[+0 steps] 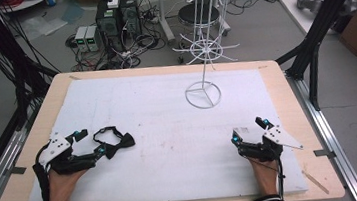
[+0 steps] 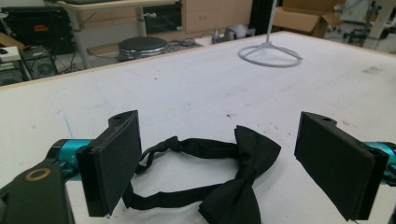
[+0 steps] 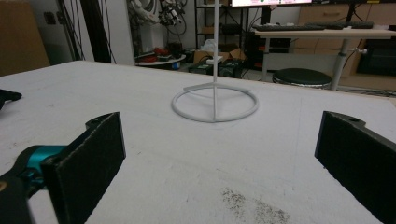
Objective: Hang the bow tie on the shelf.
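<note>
My left hand-held gripper (image 2: 219,158) spread around the black bow tie (image 2: 233,182) on the desk (image 1: 169,131), my right hand-held gripper (image 3: 219,163) spread, holding nothing

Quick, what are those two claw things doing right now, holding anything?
Left gripper: open, jaws on either side of the black bow tie, not clamped on it.
Right gripper: open, holding nothing, facing the white wire stand.
</note>
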